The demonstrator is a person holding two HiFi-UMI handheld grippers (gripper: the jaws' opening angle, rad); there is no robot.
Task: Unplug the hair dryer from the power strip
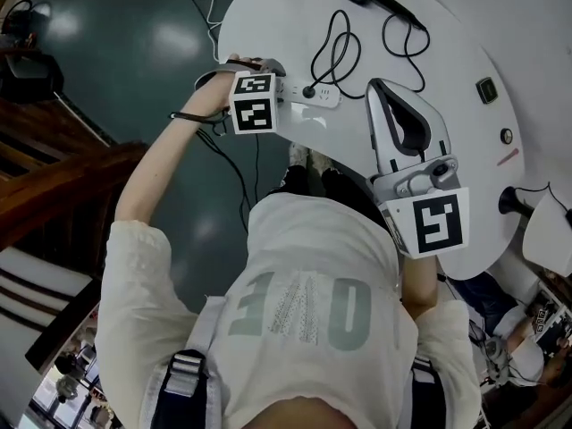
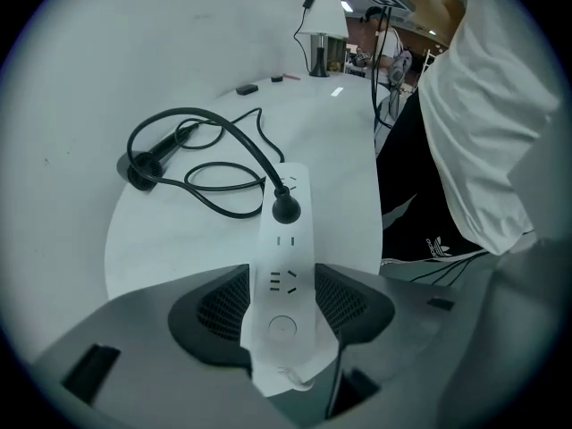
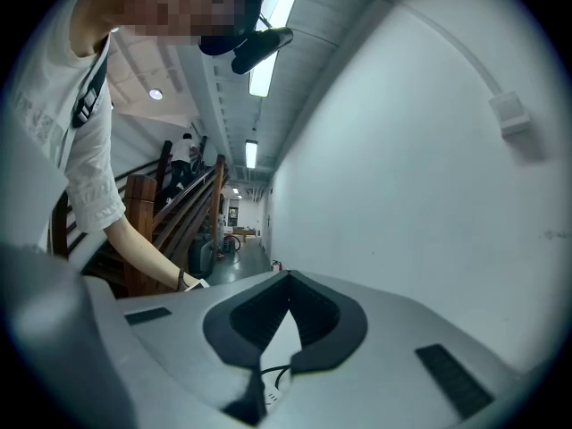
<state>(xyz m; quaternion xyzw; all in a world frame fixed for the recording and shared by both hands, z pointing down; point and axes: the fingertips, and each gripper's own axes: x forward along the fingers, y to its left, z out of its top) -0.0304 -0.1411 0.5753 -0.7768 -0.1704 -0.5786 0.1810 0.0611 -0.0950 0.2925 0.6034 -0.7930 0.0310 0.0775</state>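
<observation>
Left gripper [image 2: 281, 318], jaws wide, straddles near end of power strip [image 2: 287, 239]; best clamp it down so right gripper [image 3: 288, 284], jaws together, can pull black plug [image 2: 285, 208], seated farther along, straight out.

The left arm [image 1: 147, 181] is stretched forward with the elbow bent a little. At its end the left hand-held gripper [image 2: 284, 286] points steeply down, and its jaws stand wide apart. The right hand-held gripper [image 3: 288, 282] is held close in front of the body, about level — its jaws are pressed together and grip nothing.
</observation>
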